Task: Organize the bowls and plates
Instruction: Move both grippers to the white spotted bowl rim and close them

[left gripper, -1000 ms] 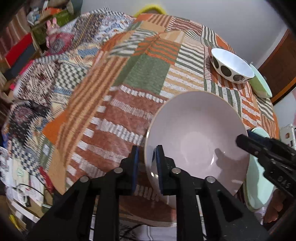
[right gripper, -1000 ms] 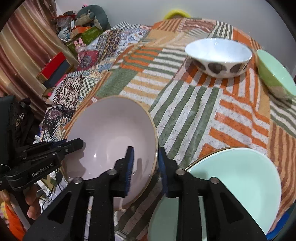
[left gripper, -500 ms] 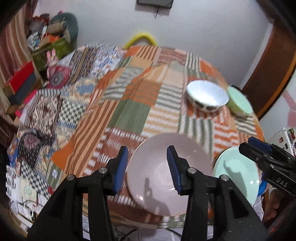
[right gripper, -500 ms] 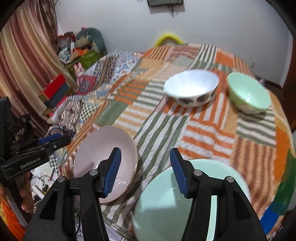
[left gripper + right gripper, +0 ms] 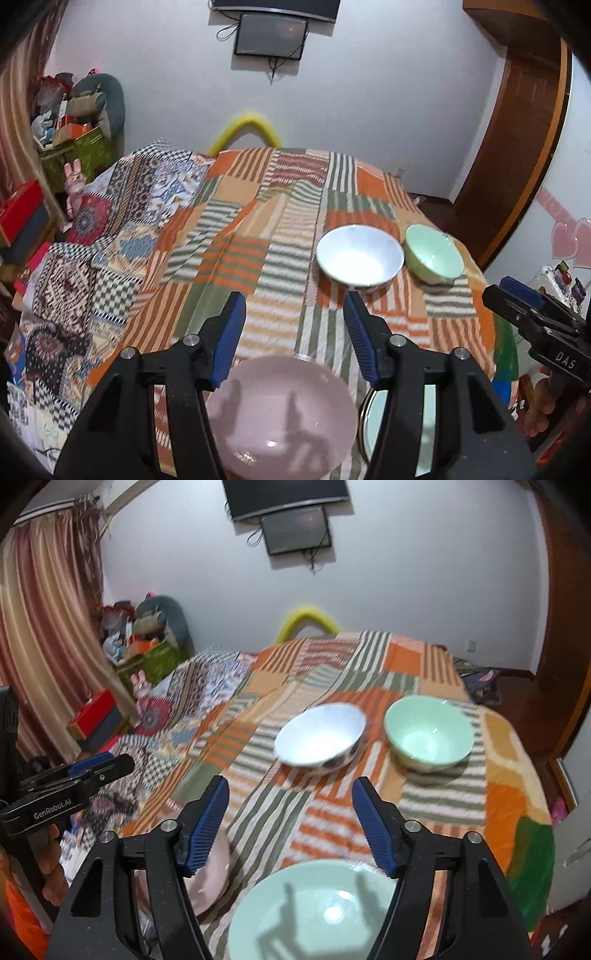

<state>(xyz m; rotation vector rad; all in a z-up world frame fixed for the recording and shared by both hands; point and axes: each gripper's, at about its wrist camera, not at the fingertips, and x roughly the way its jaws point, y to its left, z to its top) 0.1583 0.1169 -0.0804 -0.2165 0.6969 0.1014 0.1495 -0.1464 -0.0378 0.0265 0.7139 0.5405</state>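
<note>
both claws, left claw (image 5: 293, 334) and right claw (image 5: 290, 821), have just been spread empty and raised; pink plate (image 5: 280, 417) is released onto the tabletop (image 5: 266, 236).

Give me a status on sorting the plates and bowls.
Done: the pink plate and pale green plate lie side by side at the near table edge. In hand: nothing; left gripper and right gripper have just been opening, jaws empty. Left: the white bowl and green bowl are unstacked.

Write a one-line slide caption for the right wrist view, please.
Open right tongs hover over a pale green plate, facing a white bowl and a green bowl.
</note>
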